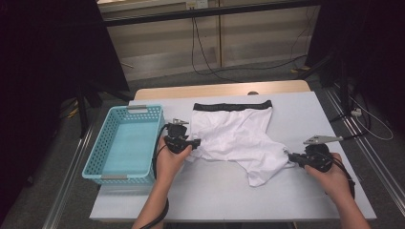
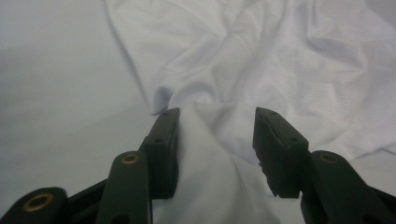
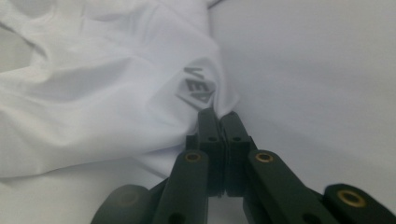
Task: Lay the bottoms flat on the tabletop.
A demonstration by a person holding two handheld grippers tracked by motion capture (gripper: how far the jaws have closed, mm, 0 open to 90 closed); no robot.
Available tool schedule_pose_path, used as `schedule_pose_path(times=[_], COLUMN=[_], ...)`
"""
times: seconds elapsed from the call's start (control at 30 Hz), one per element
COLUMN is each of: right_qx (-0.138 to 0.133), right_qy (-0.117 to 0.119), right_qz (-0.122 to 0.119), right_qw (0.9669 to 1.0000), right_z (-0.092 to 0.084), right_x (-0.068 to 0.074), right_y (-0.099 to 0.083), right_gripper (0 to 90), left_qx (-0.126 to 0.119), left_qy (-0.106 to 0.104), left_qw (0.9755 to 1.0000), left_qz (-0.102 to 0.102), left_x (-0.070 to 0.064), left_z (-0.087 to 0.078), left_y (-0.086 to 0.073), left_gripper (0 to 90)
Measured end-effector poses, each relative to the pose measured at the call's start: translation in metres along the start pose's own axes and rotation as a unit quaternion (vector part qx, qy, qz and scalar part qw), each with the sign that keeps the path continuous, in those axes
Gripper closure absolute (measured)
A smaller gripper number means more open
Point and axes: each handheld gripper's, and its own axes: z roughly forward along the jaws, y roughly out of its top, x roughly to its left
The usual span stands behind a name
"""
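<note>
**Shorts: uneven hold, drag risk**

Left gripper: jaws half apart, cloth loose between them. Right gripper: clamped on a leg hem. Shorts: mid-table, basket at left edge. Risk: one-sided pull bunches or skews the cloth.

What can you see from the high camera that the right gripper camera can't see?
The high view takes in the blue basket, the shorts' black waistband, the left gripper and both hands. The right gripper view, up close, catches a grey printed logo on the cloth, just ahead of the shut jaws. Both show the white shorts on the table, pinched by the right gripper.
</note>
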Motion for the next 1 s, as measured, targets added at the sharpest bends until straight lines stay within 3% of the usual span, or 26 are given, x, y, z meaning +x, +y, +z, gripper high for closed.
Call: schedule_pose_path(times=[0.17, 0.27, 0.33, 0.43, 0.5, 0.63, 0.67, 0.87, 1.0], right_qx=[0.011, 0.016, 0.013, -0.005, -0.026, -0.06, -0.064, -0.05, -0.042], right_qy=[0.042, 0.056, 0.052, 0.052, 0.035, 0.012, 0.002, -0.032, -0.031], right_qz=[-0.022, -0.04, -0.043, -0.025, -0.009, 0.023, 0.026, 0.023, 0.028], right_qw=[0.9988, 0.9975, 0.9976, 0.9983, 0.999, 0.9978, 0.9976, 0.998, 0.9982], right_z=[0.009, 0.012, 0.011, 0.004, -0.002, -0.007, -0.004, 0.024, 0.04], right_x=[0.02, 0.031, 0.032, 0.025, 0.017, 0.002, -0.001, -0.011, -0.014], right_y=[0.003, 0.007, 0.009, 0.012, 0.016, 0.023, 0.024, 0.033, 0.04], right_gripper=[90.0, 90.0, 83.3, 69.1, 58.0, 54.5, 57.8, 61.2, 62.0], left_qx=[-0.001, 0.0, 0.0, -0.001, -0.002, -0.001, -0.001, 0.008, 0.011], left_qy=[-0.013, -0.015, -0.015, -0.016, -0.016, -0.014, -0.014, -0.019, -0.026], left_qw=[0.9998, 0.9997, 0.9997, 0.9997, 0.9997, 0.9997, 0.9997, 0.9994, 0.9991], left_qz=[0.012, 0.017, 0.017, 0.018, 0.015, 0.021, 0.022, 0.028, 0.031], left_x=[-0.009, -0.009, -0.01, -0.009, -0.009, -0.01, -0.011, -0.014, -0.017], left_z=[0.003, 0.004, 0.005, 0.006, 0.006, 0.006, 0.007, 0.005, 0.002], left_y=[0.003, 0.003, 0.003, 0.003, 0.002, 0.001, 0.0, -0.004, -0.005], left_gripper=[39.9, 36.8, 34.5, 34.0, 32.9, 30.4, 30.0, 27.6, 27.0])
